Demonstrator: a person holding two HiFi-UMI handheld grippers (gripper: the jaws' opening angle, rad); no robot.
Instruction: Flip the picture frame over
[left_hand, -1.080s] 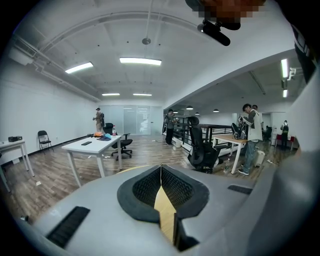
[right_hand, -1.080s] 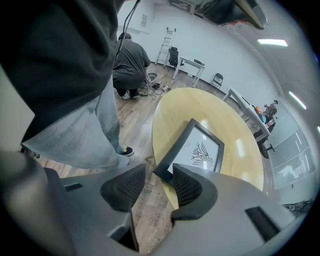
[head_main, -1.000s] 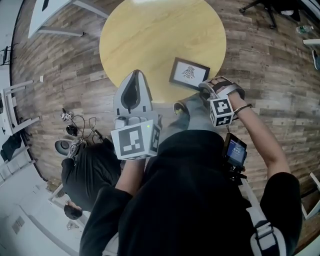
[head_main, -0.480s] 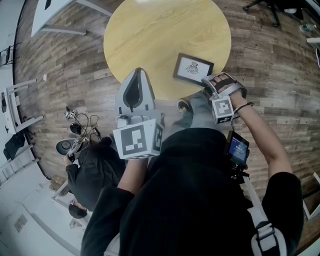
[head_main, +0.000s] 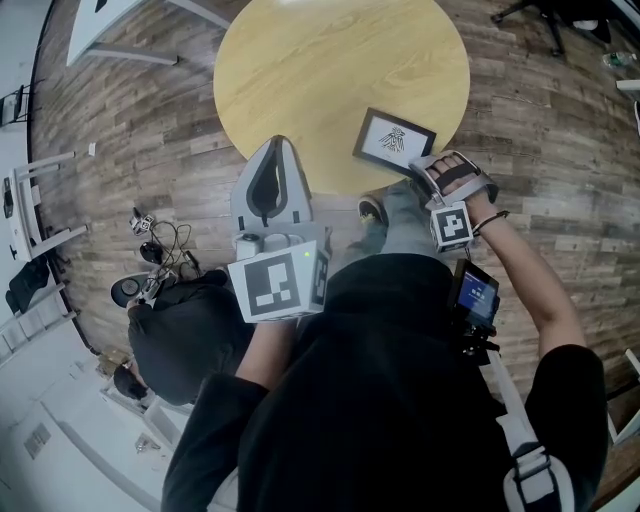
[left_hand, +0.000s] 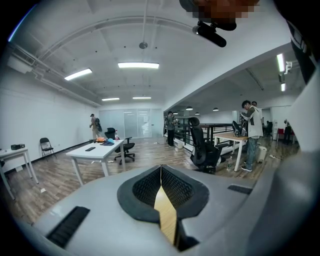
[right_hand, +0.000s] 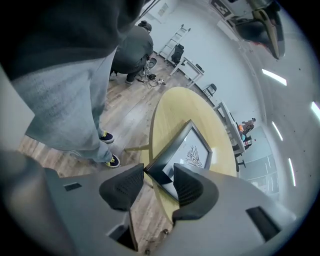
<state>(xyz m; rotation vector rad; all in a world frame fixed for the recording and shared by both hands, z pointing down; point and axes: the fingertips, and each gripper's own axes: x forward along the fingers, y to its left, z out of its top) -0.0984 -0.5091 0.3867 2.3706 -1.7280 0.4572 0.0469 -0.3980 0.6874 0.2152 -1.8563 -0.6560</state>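
Right claw (right_hand: 159, 173), released with jaws just opened wider, straddles the near corner of the picture frame (right_hand: 189, 150).

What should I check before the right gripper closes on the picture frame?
1. Picture frame face up on the table: ok, the print shows, so it is not flipped yet.
2. Right gripper open: ok, its jaws have just been opening.
3. Frame's near corner between the right fingers: ok, the pads are not pressing it.
4. Left gripper clear of the frame: ok, it is shut, empty and aimed at the room.
5. Bare tabletop beyond the frame to land it: ok.
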